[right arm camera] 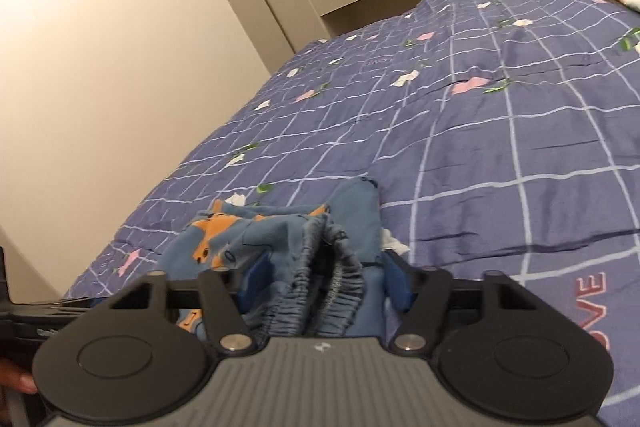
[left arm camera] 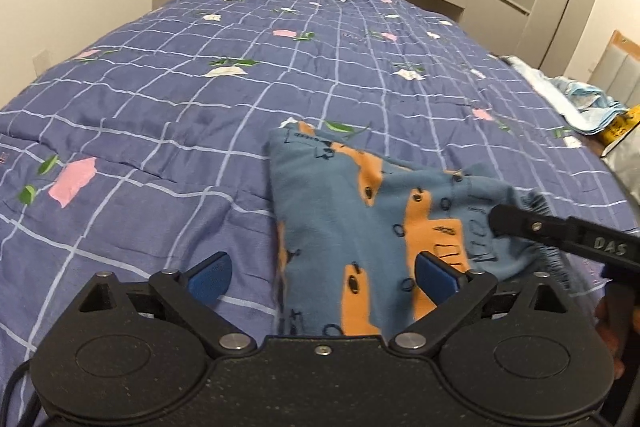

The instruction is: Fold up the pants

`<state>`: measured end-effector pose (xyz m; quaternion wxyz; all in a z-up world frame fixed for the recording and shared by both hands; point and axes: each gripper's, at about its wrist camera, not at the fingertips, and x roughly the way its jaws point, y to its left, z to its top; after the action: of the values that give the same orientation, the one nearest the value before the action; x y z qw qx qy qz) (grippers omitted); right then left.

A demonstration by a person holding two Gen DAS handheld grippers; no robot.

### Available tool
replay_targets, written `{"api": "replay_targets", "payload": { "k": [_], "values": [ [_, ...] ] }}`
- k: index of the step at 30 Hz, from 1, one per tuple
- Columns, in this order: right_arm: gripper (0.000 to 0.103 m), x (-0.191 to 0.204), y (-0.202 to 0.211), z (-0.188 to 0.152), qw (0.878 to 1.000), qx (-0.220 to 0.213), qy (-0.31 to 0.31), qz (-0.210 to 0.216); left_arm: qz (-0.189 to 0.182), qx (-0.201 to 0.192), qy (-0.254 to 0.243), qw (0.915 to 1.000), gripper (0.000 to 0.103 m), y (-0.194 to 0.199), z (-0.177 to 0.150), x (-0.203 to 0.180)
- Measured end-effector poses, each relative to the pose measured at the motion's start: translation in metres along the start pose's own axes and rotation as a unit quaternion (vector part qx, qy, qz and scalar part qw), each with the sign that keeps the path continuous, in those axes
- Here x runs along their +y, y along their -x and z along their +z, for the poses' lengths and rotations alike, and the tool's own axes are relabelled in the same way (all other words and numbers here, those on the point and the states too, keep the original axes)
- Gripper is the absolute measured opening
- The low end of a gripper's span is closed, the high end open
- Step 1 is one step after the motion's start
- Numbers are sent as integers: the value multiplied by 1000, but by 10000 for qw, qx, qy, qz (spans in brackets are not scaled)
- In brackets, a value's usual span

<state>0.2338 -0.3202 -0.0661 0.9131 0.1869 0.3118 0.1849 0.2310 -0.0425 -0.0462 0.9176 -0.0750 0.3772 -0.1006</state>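
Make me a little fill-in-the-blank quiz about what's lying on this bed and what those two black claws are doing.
The pants are blue with ____ patches.
They lie on a purple checked quilt printed with ____.
The right gripper has the gathered ____ of the pants between its fingers.
The left gripper stands ____.

Missing words: orange; flowers; waistband; open

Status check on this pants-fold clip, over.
Left gripper open over pants. Right gripper astride gathered waistband, grip unclear. Quilt ahead unobstructed.

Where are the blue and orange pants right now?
The pants lie on the purple checked quilt near its front edge, partly between the left gripper fingers, their bunched waistband between the right gripper fingers.
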Motion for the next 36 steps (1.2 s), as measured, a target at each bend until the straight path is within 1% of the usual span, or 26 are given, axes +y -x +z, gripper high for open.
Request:
{"api": "replay_targets", "payload": {
  "k": [1,3,4,5,6,8,10,15,17,18,20,25,31,36],
  "values": [
    [64,0,0,0,10000,15,-26,3,-32,5,30,10000,93,1,1,0],
    [64,-1,0,0,10000,38,-74,-8,-90,43,101,9999,82,1,2,1],
    [63,-1,1,0,10000,39,-88,-12,-125,81,152,9998,78,0,2,2],
    [61,-1,1,0,9999,39,-94,-23,-149,112,198,9996,71,0,2,3],
    [60,-1,1,0,9999,41,-102,-33,-175,144,255,9994,61,-1,3,4],
    [54,-1,1,-1,9999,33,-110,-63,-167,206,334,9991,50,-3,2,5],
    [48,0,2,-2,9999,26,-116,-55,-127,183,368,9991,47,-2,3,6],
    [39,7,6,-4,9999,-34,-90,-109,-126,167,413,9989,34,1,3,7],
    [30,11,9,-4,9999,-107,-76,-110,-142,159,396,9990,30,2,4,5],
    [28,12,10,-4,9998,-140,-52,-108,-148,147,391,9990,26,3,5,4],
    [23,17,14,-3,9997,-213,27,-77,-136,112,357,9992,23,6,8,1],
    [21,27,27,5,9987,-391,334,-29,-174,-12,256,9995,21,13,19,-8],
    [20,27,45,22,9964,-681,497,-102,-408,-136,186,9989,19,10,34,-29],
    [20,11,62,40,9938,-955,475,-307,-677,-243,148,9973,19,2,48,-56]
  ]
}}
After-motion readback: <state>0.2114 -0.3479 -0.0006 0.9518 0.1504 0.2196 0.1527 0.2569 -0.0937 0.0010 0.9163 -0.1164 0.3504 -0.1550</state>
